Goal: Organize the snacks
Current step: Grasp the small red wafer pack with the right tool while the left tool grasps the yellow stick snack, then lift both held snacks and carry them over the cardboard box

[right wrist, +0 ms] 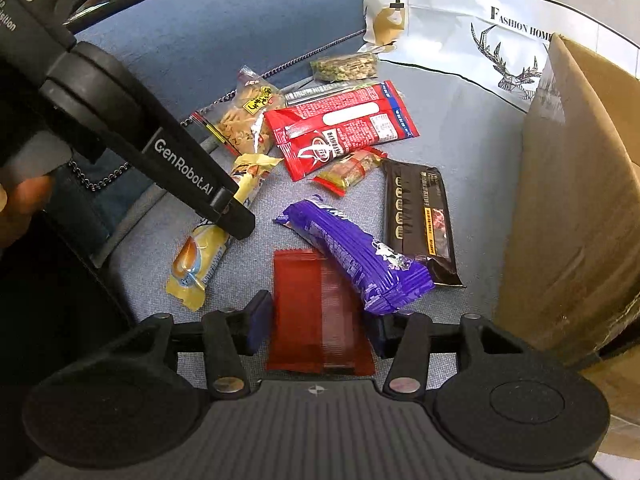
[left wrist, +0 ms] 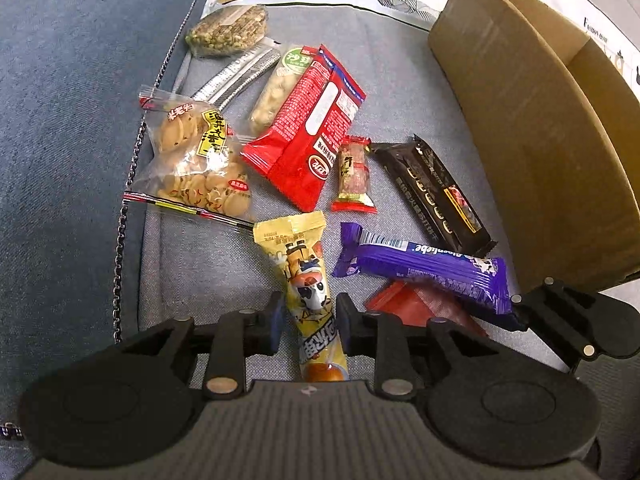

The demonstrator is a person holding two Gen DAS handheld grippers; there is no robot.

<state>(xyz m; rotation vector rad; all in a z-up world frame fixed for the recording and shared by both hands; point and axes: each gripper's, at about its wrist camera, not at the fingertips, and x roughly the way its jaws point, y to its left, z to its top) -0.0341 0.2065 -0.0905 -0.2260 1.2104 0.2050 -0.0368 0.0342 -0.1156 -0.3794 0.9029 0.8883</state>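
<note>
Left gripper [left wrist: 308, 316] low, fingers straddling yellow snack [left wrist: 310, 292]; right gripper [right wrist: 318, 324] spread around red packet [right wrist: 316, 316].

From my seat I count eleven snack packets on the sofa cushion [left wrist: 400, 92], the farthest at twelve o'clock: two bright red packs [left wrist: 304, 128], and one each of everything else. One cardboard box [left wrist: 540, 128] stands at two o'clock, and two grippers are in view.
</note>
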